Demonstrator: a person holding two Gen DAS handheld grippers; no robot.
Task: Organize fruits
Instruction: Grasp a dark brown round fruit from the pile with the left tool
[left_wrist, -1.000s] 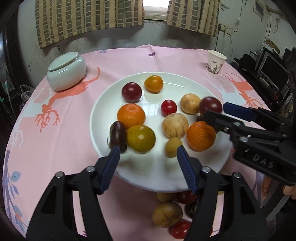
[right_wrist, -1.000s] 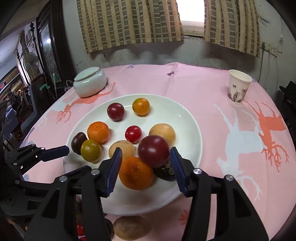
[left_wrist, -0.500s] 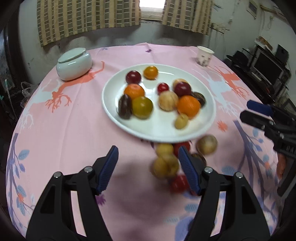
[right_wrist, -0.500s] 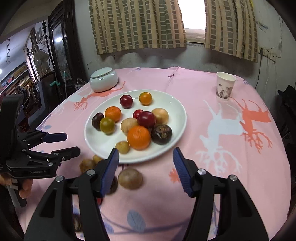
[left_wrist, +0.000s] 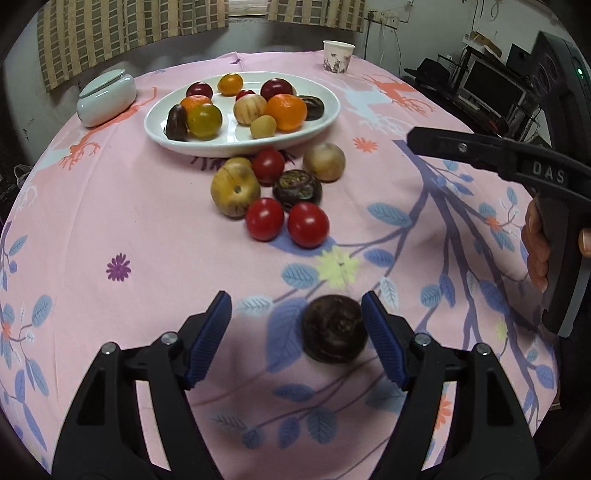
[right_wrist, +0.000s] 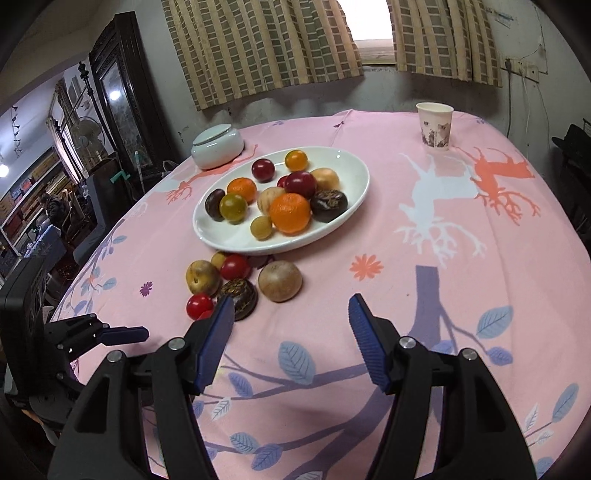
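Observation:
A white plate (left_wrist: 240, 147) (right_wrist: 258, 245) holds oranges, dark red plums and tan fruits. Loose fruit lies in front of it on the pink cloth: red tomatoes (left_wrist: 308, 224), tan fruits (left_wrist: 234, 190) (right_wrist: 279, 280) and a dark wrinkled one (left_wrist: 297, 188). Nearer the table's front edge, a single dark round fruit (left_wrist: 334, 328) rests on the cloth between the fingers of my left gripper (left_wrist: 295, 314). Its jaws are opening, and the left pad stands well clear of the fruit. My right gripper (right_wrist: 291, 310) hangs open over bare cloth with nothing between its fingers.
A white lidded jar (left_wrist: 105, 98) (right_wrist: 218, 146) sits at the back left and a paper cup (left_wrist: 338, 55) (right_wrist: 434, 125) at the back right. A hand (left_wrist: 535, 243) holds the right gripper's handle. Monitors and dark furniture stand beyond the table's edges.
Both grippers pulled back from the plate toward the table's near edge. The right one left a dark red plum on the plate. The left one widened and now straddles a dark fruit.

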